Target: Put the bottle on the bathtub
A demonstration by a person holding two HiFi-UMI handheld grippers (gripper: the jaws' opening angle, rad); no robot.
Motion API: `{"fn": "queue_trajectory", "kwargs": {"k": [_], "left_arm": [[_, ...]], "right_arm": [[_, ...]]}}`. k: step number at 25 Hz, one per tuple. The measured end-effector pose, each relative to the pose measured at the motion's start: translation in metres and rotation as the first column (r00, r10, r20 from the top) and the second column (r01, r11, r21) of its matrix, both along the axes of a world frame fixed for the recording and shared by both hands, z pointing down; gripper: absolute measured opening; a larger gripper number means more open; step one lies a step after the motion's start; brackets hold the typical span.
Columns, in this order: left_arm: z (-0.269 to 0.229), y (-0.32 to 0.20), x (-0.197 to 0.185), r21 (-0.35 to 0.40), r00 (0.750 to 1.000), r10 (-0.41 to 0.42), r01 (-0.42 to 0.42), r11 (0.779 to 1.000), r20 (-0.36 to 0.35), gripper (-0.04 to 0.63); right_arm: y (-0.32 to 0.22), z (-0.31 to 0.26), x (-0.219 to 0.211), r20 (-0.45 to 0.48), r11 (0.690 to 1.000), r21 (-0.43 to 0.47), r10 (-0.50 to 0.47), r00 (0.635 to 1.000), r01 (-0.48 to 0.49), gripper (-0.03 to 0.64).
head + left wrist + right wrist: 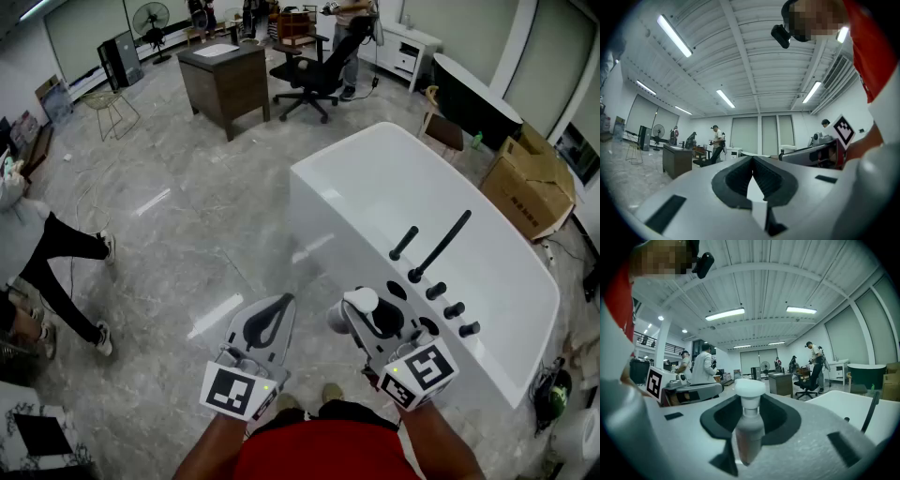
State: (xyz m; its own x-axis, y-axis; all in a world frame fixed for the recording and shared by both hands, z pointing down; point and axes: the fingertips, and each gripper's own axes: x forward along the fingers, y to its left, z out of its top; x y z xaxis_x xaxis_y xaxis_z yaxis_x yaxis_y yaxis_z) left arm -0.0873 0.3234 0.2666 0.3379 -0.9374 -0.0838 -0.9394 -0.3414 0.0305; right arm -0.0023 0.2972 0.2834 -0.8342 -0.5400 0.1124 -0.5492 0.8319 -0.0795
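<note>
We pinch the white-capped grey plastic bottle (749, 425) in the right gripper (366, 312), with the white bathtub (375, 178) just right; the left gripper (272, 319) has its jaws together.

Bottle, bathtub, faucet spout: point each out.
bottle (749, 427), right gripper view, body below the white cap.
bathtub (323, 234), head view, near outer wall.
faucet spout (441, 246), head view, middle of the black bar.
</note>
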Motion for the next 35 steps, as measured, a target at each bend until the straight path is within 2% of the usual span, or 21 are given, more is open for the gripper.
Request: {"fn": "queue_trajectory", "kwargs": {"k": [10,22,29,35], "left_arm": [[0.002,-0.016,-0.018,0.003,1.000,0.018,-0.018,1.000,-0.012,0.011],[0.010,-0.047,-0.038,0.009,0.997,0.077,-0.077,0.997,-0.018,0.011],[0.028,-0.106,-0.049,-0.023,0.995,0.104,-0.105,0.994,-0.007,0.011],[0.038,-0.183,-0.042,-0.027,0.994,0.112,-0.112,0.993,0.017,0.011]], "right_arm": [[-0.016,0.003,-0.015,-0.014,0.999,0.007,0.047,0.999,-0.047,0.114],[-0.063,0.023,-0.018,-0.047,0.979,-0.007,0.203,0.978,-0.203,0.114],[-0.128,0.051,-0.016,-0.072,0.955,0.027,0.296,0.953,-0.295,0.114],[-0.206,0.087,0.005,-0.082,0.930,0.030,0.368,0.926,-0.367,0.114]]}}
